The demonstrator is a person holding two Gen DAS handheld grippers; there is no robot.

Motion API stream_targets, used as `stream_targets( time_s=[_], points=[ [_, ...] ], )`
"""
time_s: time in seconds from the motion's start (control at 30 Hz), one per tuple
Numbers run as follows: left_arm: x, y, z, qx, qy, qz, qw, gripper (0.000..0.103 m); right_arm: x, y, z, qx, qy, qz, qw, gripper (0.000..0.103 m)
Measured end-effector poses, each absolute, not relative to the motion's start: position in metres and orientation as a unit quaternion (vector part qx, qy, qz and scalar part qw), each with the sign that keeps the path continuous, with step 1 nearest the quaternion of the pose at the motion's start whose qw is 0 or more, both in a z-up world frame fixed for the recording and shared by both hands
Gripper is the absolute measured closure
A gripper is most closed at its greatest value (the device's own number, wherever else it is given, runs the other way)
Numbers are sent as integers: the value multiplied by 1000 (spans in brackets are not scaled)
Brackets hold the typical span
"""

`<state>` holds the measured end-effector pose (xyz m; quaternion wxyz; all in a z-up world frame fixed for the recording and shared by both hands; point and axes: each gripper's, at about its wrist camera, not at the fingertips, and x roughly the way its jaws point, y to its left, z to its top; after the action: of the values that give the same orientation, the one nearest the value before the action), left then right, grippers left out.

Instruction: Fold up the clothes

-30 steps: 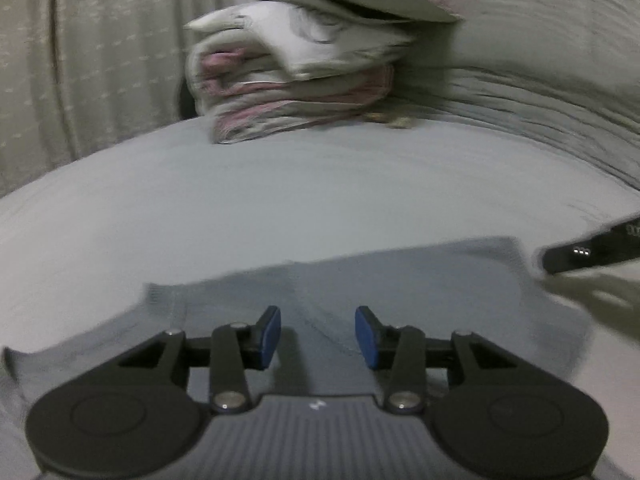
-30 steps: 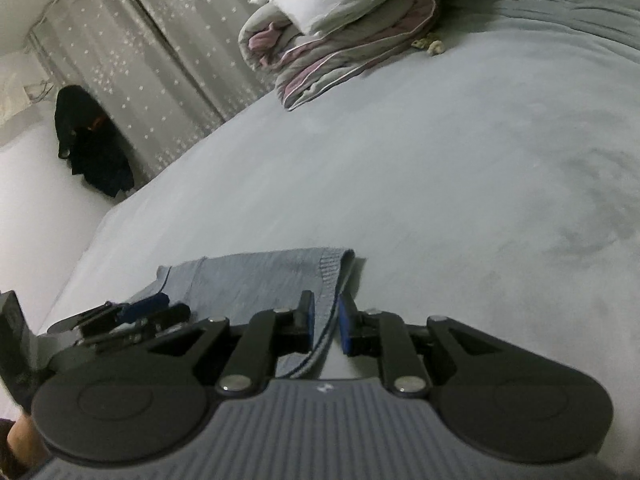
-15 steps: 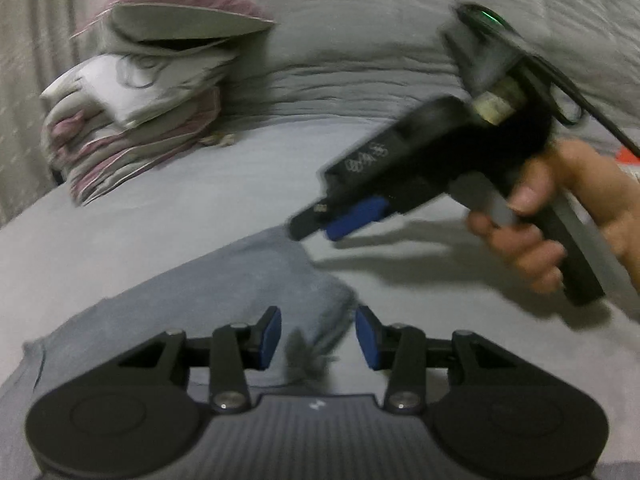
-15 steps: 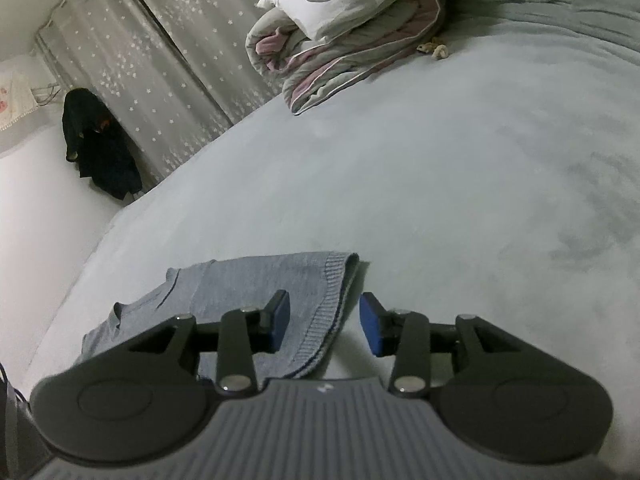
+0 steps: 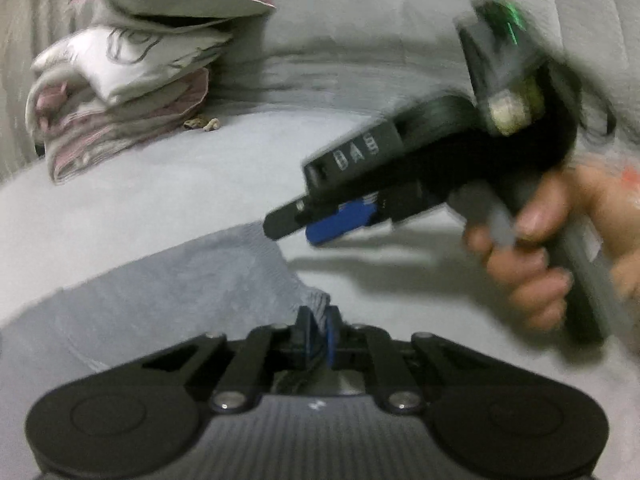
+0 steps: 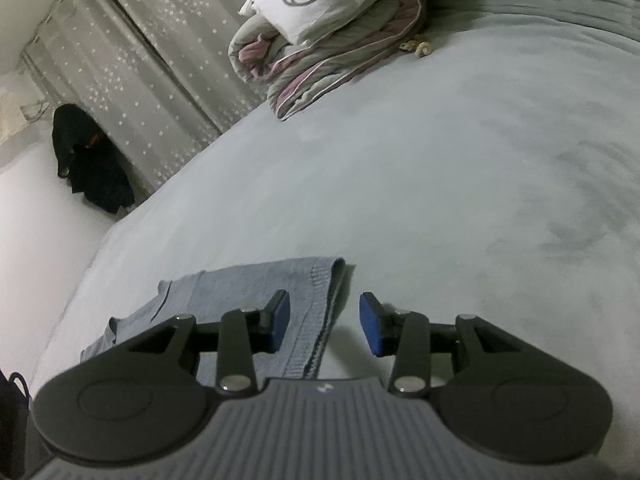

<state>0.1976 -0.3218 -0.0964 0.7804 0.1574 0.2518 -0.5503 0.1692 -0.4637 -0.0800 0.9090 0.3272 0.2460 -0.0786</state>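
Observation:
A grey-blue knit sweater (image 5: 168,292) lies flat on the grey bed. My left gripper (image 5: 318,330) is shut on the sweater's near right corner. In the left wrist view my right gripper (image 5: 320,226) hovers above the bed to the right of the sweater, held by a hand, blurred. In the right wrist view the right gripper (image 6: 324,326) is open and empty above the sweater (image 6: 248,292), whose ribbed hem edge (image 6: 320,312) lies between the blue pads.
A stack of folded bedding and a white pillow (image 5: 128,80) (image 6: 320,36) sits at the far side of the bed (image 6: 440,160). A starred curtain (image 6: 152,72) and dark clothing (image 6: 88,160) stand beyond the bed's left edge.
My left gripper has closed on the sweater's corner. My right gripper let go of the hem, opened and lifted up and to the right.

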Motion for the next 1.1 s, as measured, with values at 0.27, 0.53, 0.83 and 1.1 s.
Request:
stream_targets(
  time_s=[0.27,0.53,0.83,1.1],
  points=[
    [214,-308,-96,69,306,-586,747,75,170,-461,-80,311,239,-84,916,60],
    [200,-313,-104,87,313,-569,756,67,174,-458,-81,303,241,-86,918,60],
    [184,-253,-77,50,331,-501,798,63,177,-448,-75,286,240,-82,924,60],
    [183,-177,-43,42,338,-402,850,60,182,-420,-67,219,265,-106,933,58]
  ],
)
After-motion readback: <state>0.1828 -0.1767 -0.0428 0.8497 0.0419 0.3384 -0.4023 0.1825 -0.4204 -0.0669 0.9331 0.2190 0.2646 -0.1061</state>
